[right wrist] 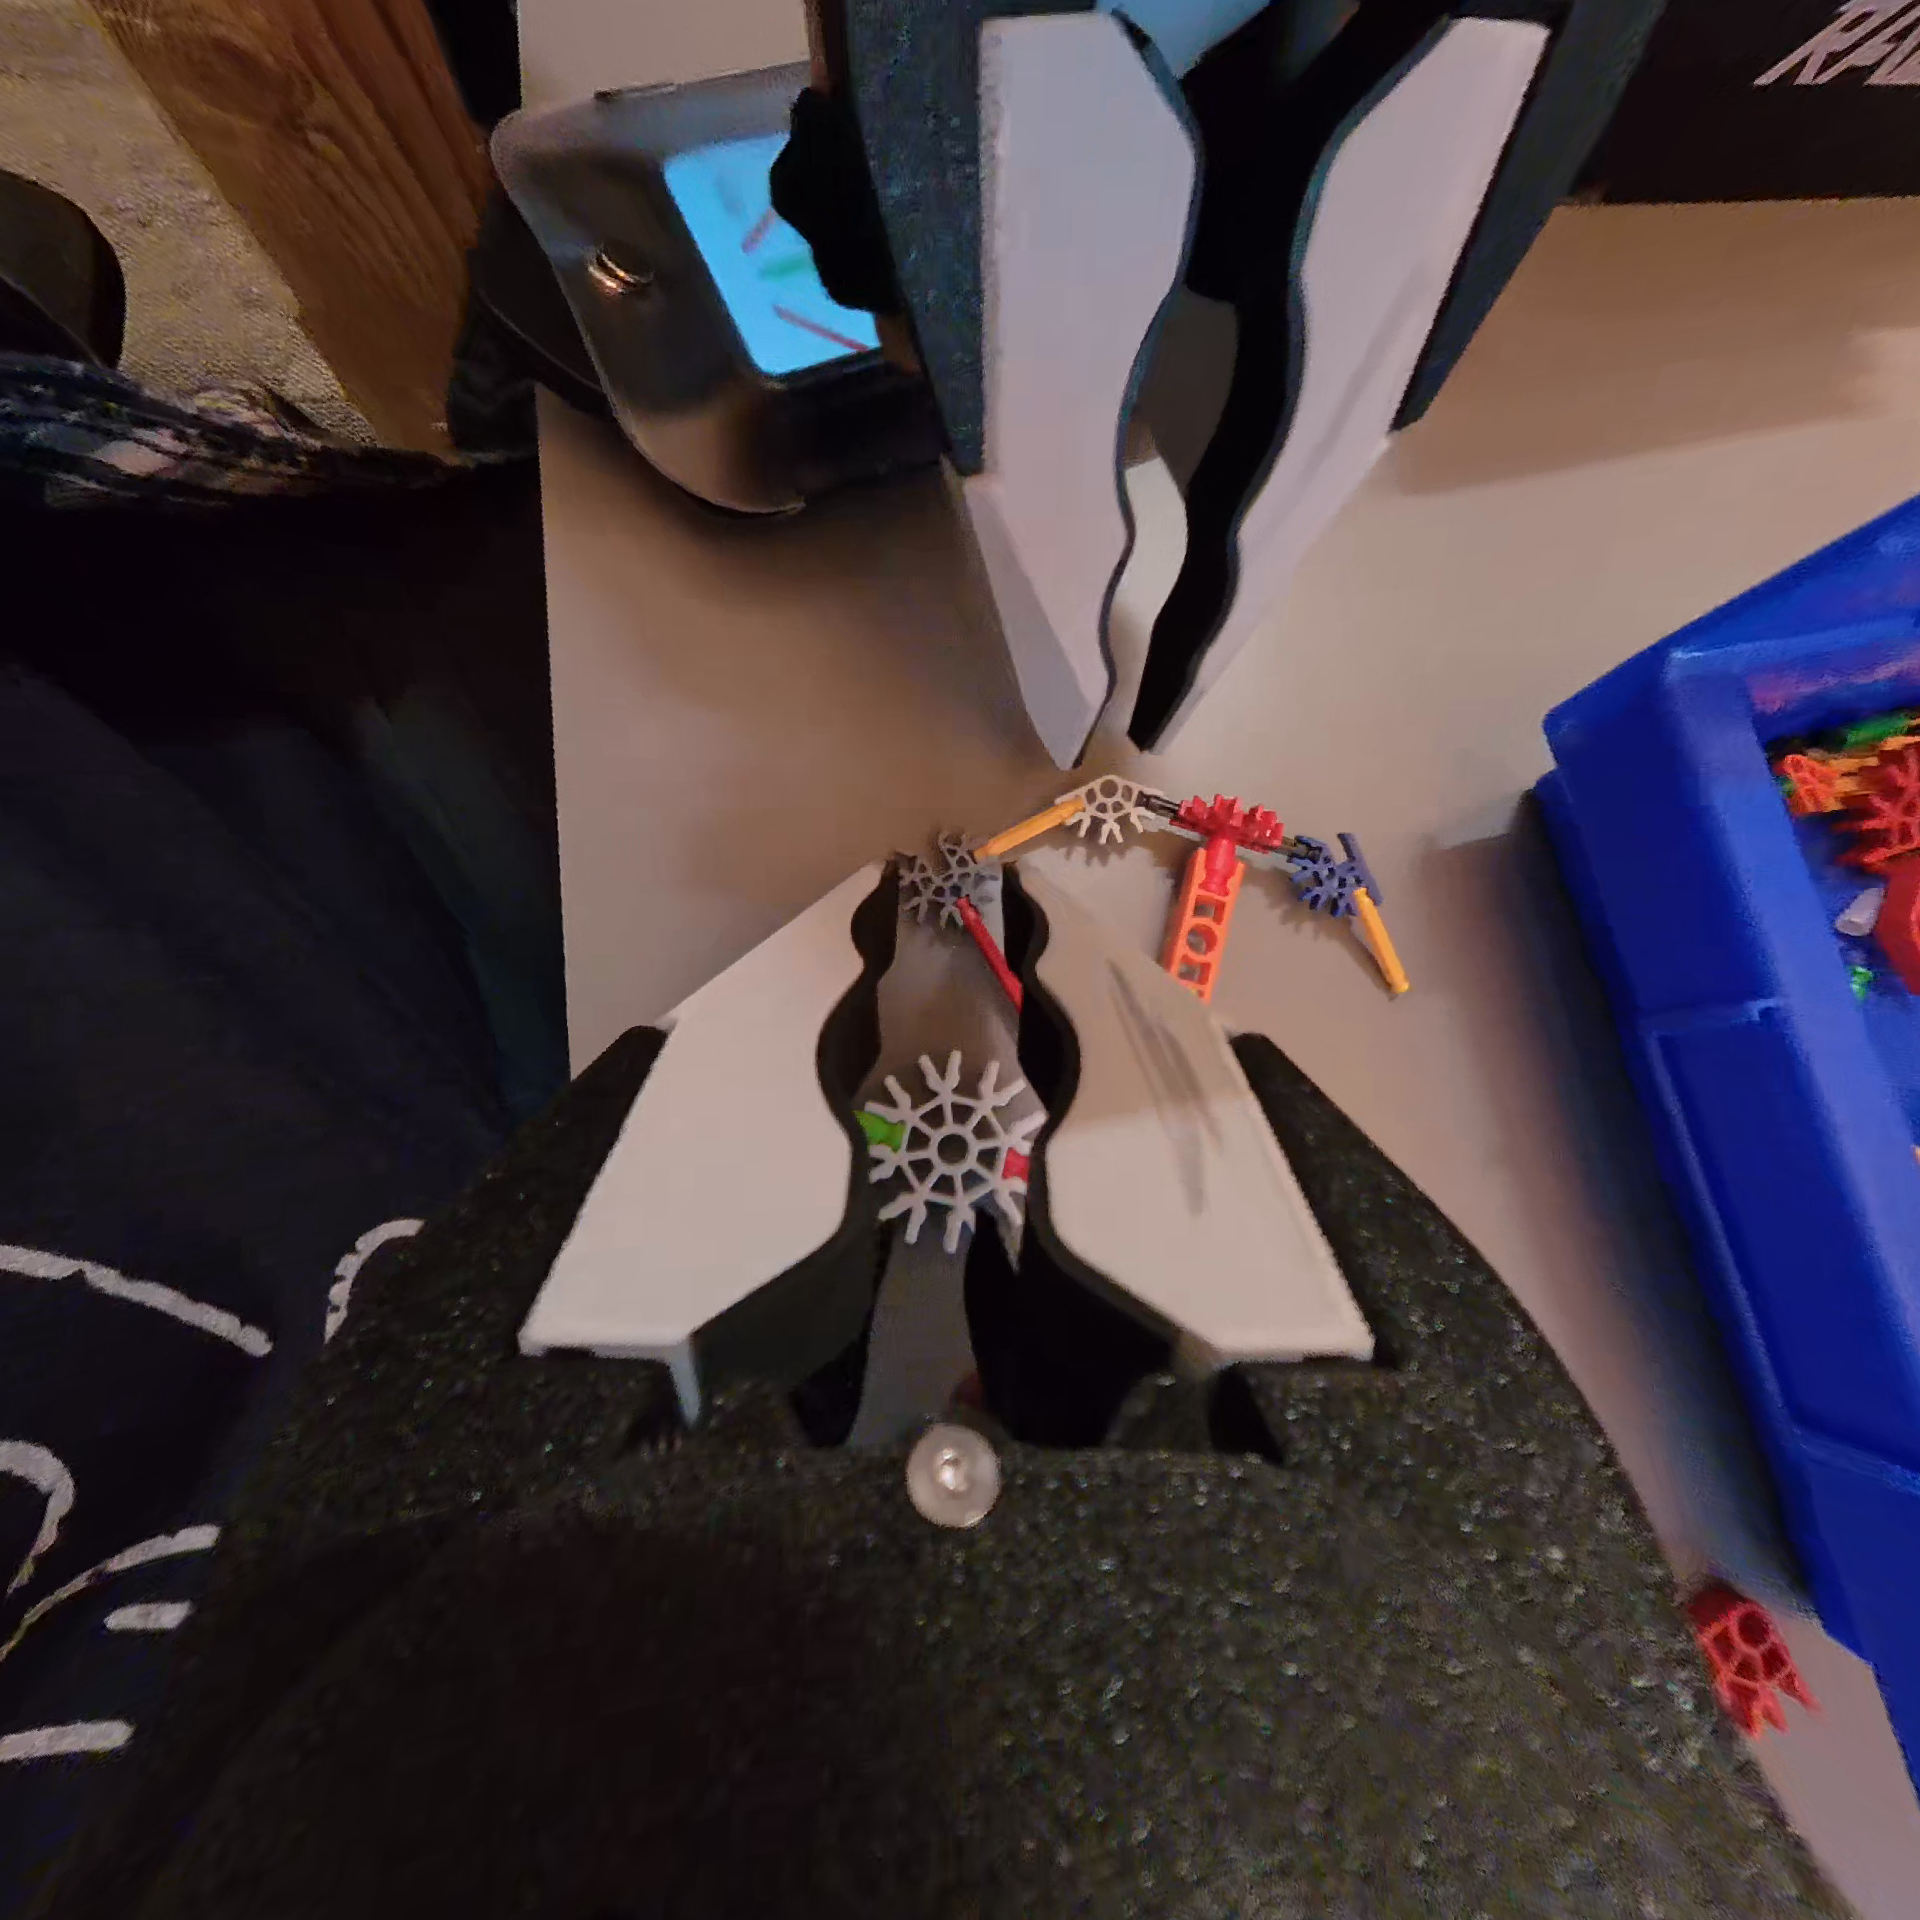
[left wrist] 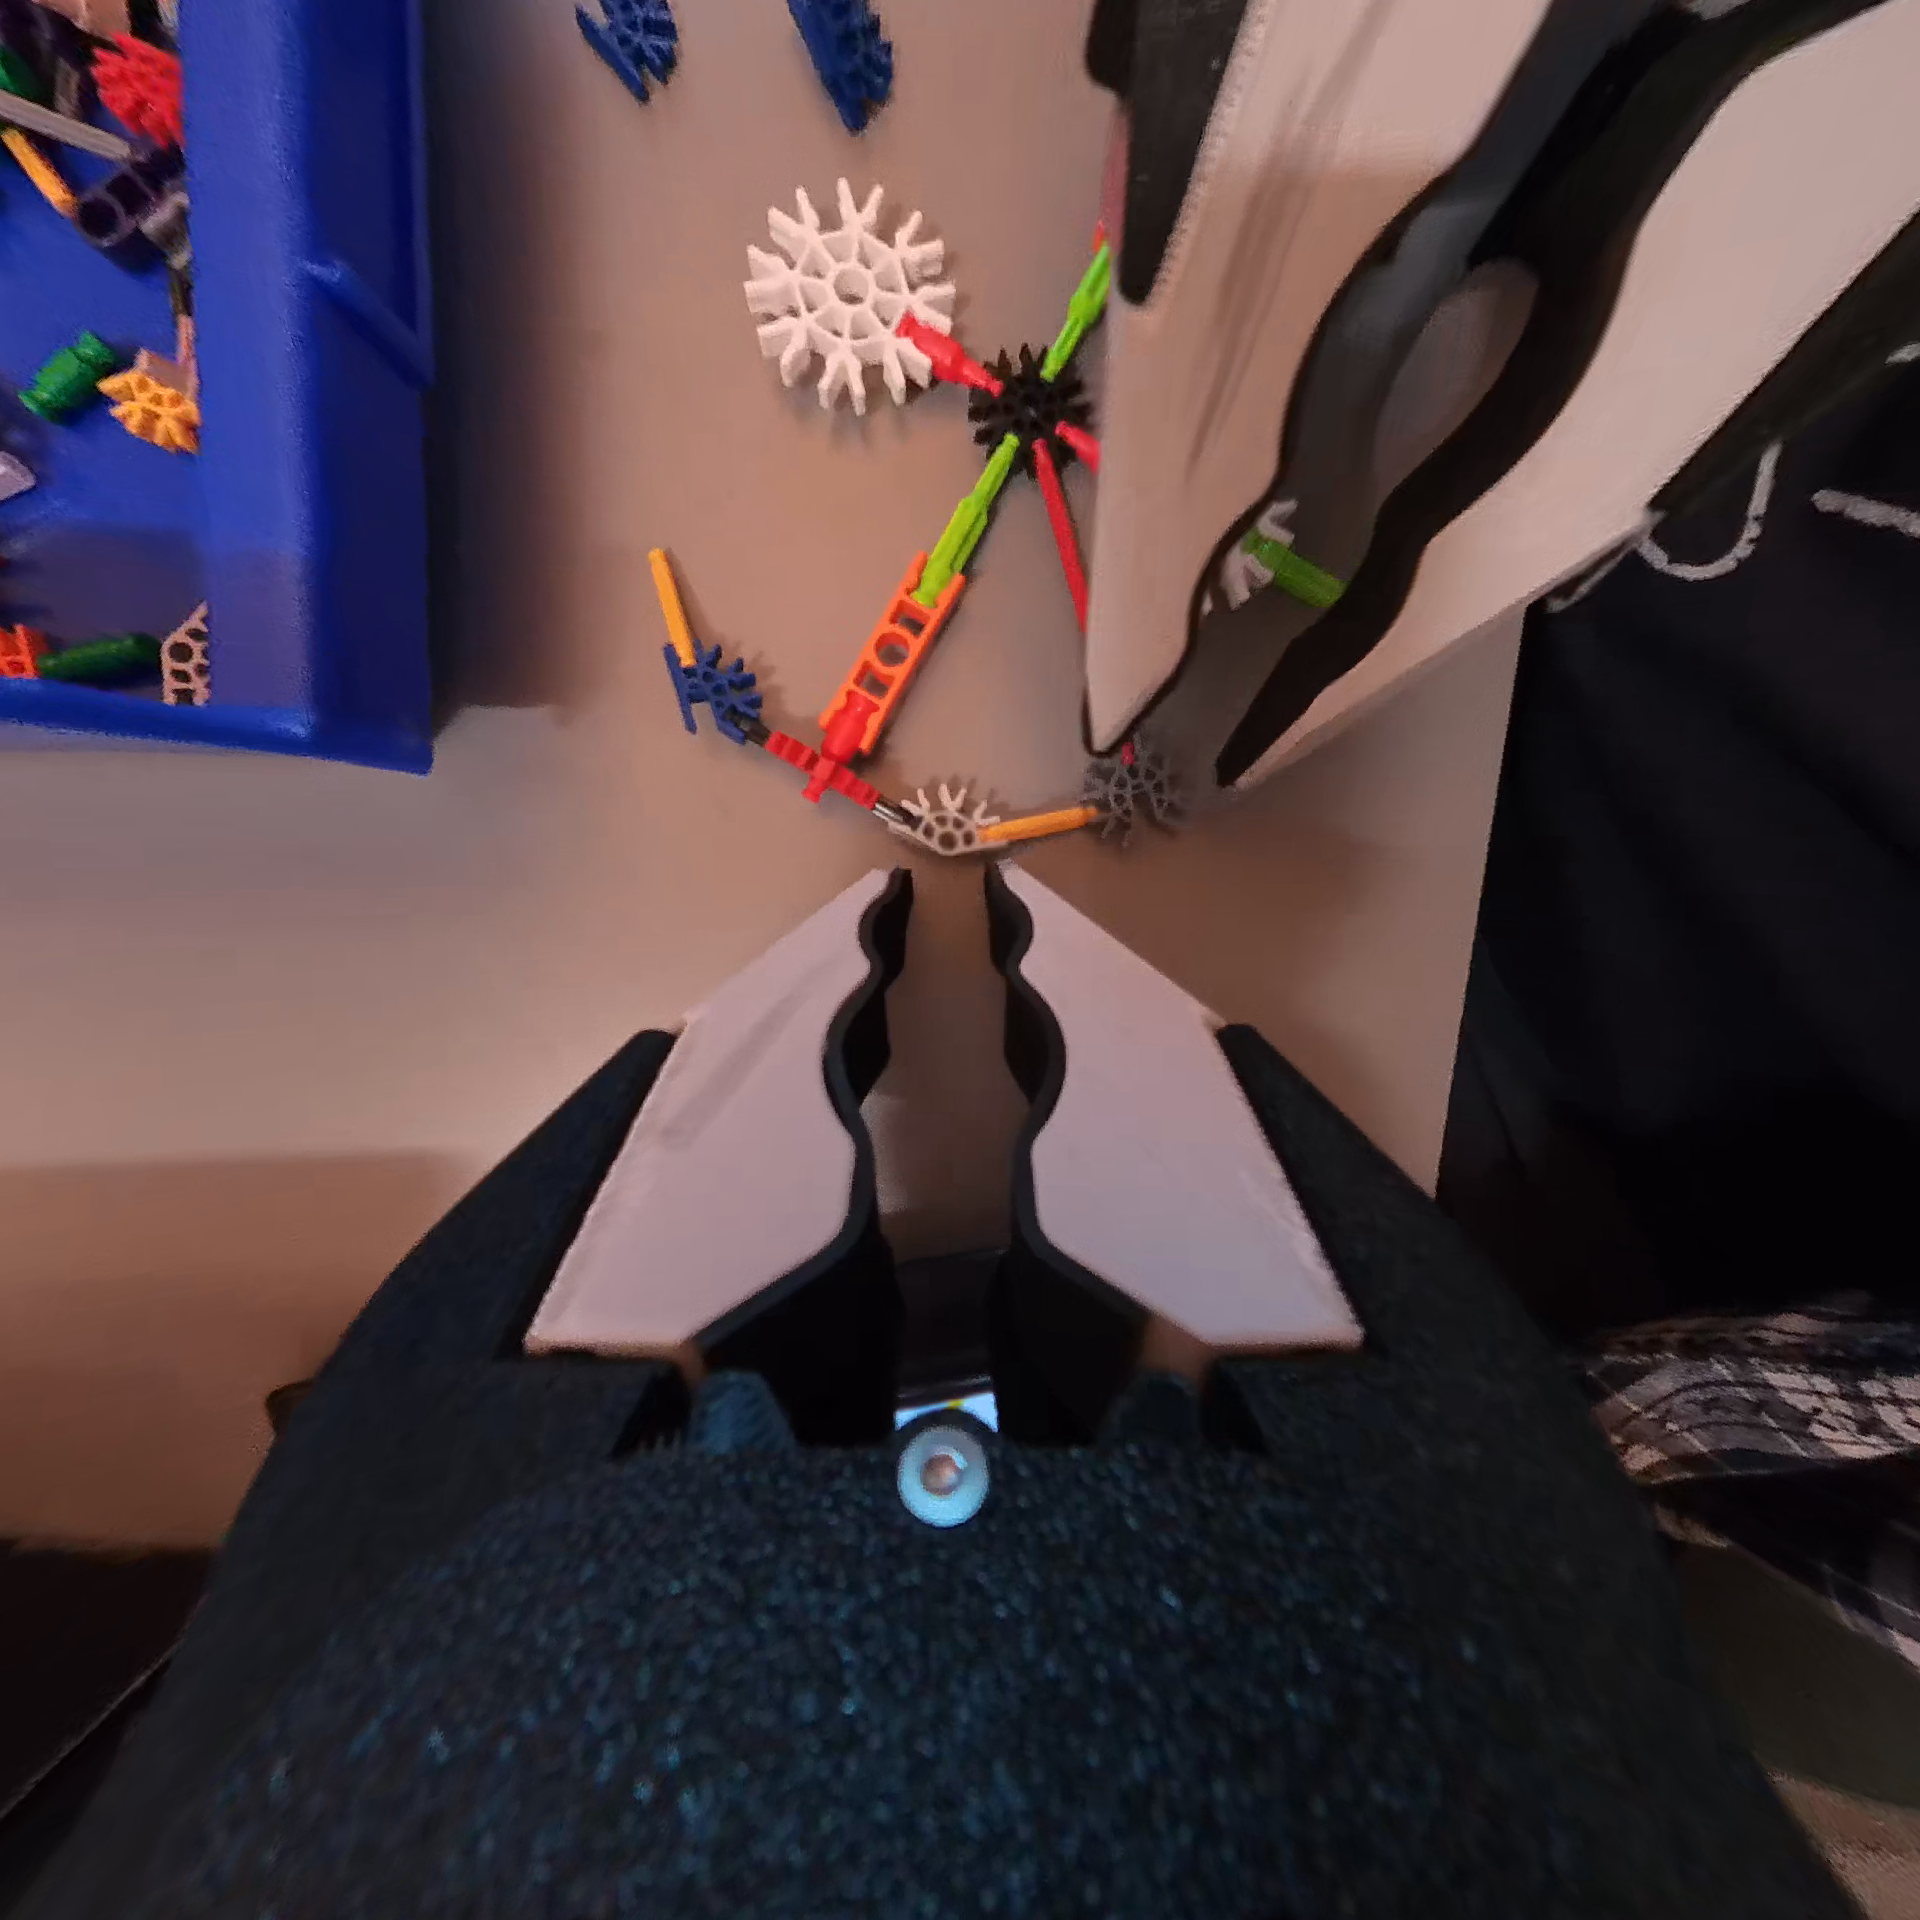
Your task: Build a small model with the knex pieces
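Observation:
A flat frame of toy rods and connectors lies on the beige table [left wrist: 260, 935]. My left gripper [left wrist: 945, 883] is empty, its fingers a narrow gap apart, tips just short of a cream half-round connector [left wrist: 945, 821]. A yellow rod [left wrist: 1039, 826] joins that to a grey connector [left wrist: 1132, 795]. My right gripper [right wrist: 948, 878] comes in from the upper right in the left wrist view [left wrist: 1164, 758], its tips at the grey connector [right wrist: 945, 878]. Its fingers are shut on a white snowflake connector [right wrist: 951, 1153] with a green rod [left wrist: 1294, 571]. A black hub [left wrist: 1029, 400] and another white snowflake [left wrist: 847, 291] lie farther off.
A blue bin [left wrist: 312, 416] of loose pieces stands left of the frame and shows at the right in the right wrist view [right wrist: 1714, 1039]. Two blue connectors [left wrist: 629, 42] lie beyond. A red piece [right wrist: 1751, 1662] lies by the bin. A person's dark clothing [left wrist: 1714, 935] lines the table edge. Left tips and right tips are each some 20 cm from the red piece [right wrist: 1751, 1662].

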